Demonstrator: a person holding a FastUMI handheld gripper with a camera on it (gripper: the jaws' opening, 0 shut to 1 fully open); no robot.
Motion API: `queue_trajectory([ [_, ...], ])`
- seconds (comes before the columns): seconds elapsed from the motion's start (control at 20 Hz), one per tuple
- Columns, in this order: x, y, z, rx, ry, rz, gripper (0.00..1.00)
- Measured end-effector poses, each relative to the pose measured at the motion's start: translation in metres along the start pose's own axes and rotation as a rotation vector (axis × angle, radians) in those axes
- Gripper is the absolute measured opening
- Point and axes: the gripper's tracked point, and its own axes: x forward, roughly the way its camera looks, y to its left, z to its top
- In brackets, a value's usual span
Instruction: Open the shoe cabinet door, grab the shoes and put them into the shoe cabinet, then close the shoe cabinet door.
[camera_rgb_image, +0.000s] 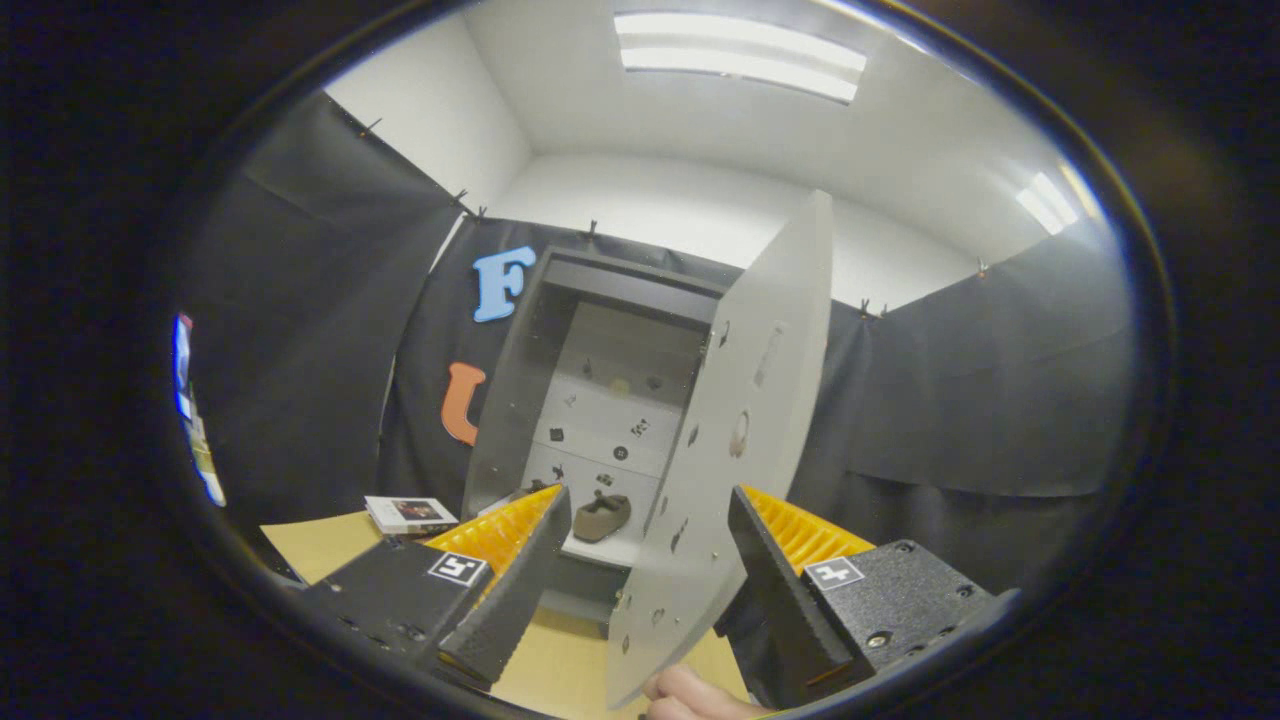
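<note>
gripper (648, 560) fingers spread wide, pinching nothing. cabinet door (735, 440) swung open, edge-on between the fingers, nearer the right one, long axis running 12 to 6. a hand (690, 697) at 6, touching the door's bottom corner. shoe (602, 516) already inside the shoe cabinet (560, 380), on the lower shelf, just beyond the left fingertip at approx 11, lying roughly 9 to 3. likely step left: close the door, i.e. push its face from the right toward 10, hinge side at the cabinet's right wall. wooden tabletop (560, 660) under the fingers, pale and flat. small book (410, 513) at 9, beside the cabinet. ceiling light (740, 55) at 12.
</note>
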Motion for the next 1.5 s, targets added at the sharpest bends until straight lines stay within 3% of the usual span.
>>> queue_trajectory([
  [0.35,-0.020,-0.111,-0.054,0.058,-0.004,-0.187,1.00],
  [0.75,0.029,-0.158,-0.197,0.108,0.154,-0.224,1.00],
  [0.85,0.040,-0.143,-0.240,0.168,0.210,-0.192,1.00],
  [1.0,0.051,-0.092,-0.296,0.231,0.295,-0.072,1.00],
  [1.2,0.061,-0.055,-0.301,0.229,0.277,0.019,1.00],
  [1.4,0.060,-0.053,-0.299,0.233,0.227,-0.055,0.97],
  [1.5,0.059,-0.043,-0.301,0.250,0.212,-0.054,0.96],
])
